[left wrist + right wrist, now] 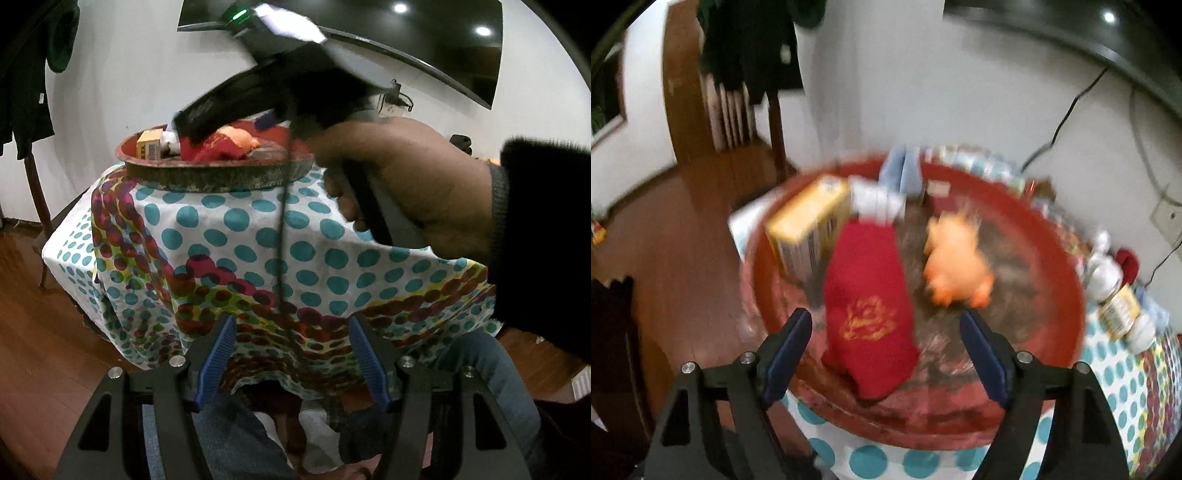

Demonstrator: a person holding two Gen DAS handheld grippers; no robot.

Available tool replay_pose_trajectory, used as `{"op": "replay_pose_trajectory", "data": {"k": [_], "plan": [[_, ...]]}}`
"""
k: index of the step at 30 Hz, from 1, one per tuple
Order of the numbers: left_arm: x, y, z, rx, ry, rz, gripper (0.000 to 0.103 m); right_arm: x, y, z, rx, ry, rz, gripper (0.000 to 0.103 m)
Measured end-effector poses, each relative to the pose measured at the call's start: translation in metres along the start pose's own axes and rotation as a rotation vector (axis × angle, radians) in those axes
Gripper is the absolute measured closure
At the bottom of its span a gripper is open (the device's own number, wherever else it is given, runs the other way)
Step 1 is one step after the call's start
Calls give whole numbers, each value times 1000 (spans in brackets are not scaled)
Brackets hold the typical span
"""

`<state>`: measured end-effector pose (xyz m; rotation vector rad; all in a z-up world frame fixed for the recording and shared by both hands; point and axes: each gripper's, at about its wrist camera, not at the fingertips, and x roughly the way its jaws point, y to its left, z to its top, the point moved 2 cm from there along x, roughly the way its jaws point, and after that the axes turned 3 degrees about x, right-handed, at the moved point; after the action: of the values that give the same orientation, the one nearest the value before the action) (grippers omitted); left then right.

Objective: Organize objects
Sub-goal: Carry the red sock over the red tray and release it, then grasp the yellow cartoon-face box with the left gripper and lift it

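Note:
A round red tray stands on the table with the dotted cloth. In it lie a red cloth pouch with a gold emblem, an orange plush toy, a yellow box, a white tube and a light blue item. My right gripper hovers open over the tray's near side; the pouch lies on the tray between its spread fingers, and the pads stand apart from it. In the left wrist view a hand holds that gripper over the tray. My left gripper is open with nothing in it, low before the table's near edge.
A white-capped bottle lies on the table right of the tray, with a small red object behind it. A black cable hangs over the table. The wall is close behind. Wooden floor lies left of the table.

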<state>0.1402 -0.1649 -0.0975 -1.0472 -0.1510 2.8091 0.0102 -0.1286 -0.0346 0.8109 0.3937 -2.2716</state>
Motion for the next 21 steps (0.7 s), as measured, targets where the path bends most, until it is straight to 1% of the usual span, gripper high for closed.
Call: {"op": "replay_pose_trajectory", "data": {"k": [1,2,3,4,5,7,9,10,12,14,15,16,17,19,21], "plan": [[-4,-1,1,4,-22,-9,38,-11,-9,2,7,-38,-23,18],[-8,-2,3,10,-44,-19,38,-27,-25,3,24,-91,-71,7],[-14,-4,5,21,-76,-33,38,-36,-40,3,42,-122,-101,2],[-18,-6,7,31,-102,-45,38,-42,-60,1,64,-142,-140,0],[-24,-8,10,39,-131,-59,38,-44,-85,-2,90,-141,-203,0],[-34,-11,16,46,-188,-83,38,-43,-146,-15,167,-98,-337,0],[-41,-12,23,38,-222,-107,36,-43,-216,-41,282,-47,-459,0],[-44,-13,29,36,-239,-110,34,-44,-245,-54,330,-27,-511,0],[-43,-14,39,51,-246,-92,31,-55,-301,-82,428,-2,-599,0],[-36,-16,50,79,-229,-65,31,-63,-341,-103,509,12,-657,0],[-30,-17,56,87,-216,-52,31,-69,-359,-114,558,7,-669,0],[-23,-20,64,93,-197,-47,31,-74,-371,-122,609,-5,-658,0],[-17,-22,70,94,-181,-49,31,-83,-384,-129,684,-51,-621,0],[0,-28,88,101,-162,-45,31,-91,-396,-139,763,-100,-582,0],[16,-36,103,117,-152,-50,31,-97,-396,-143,800,-144,-563,0]]}}
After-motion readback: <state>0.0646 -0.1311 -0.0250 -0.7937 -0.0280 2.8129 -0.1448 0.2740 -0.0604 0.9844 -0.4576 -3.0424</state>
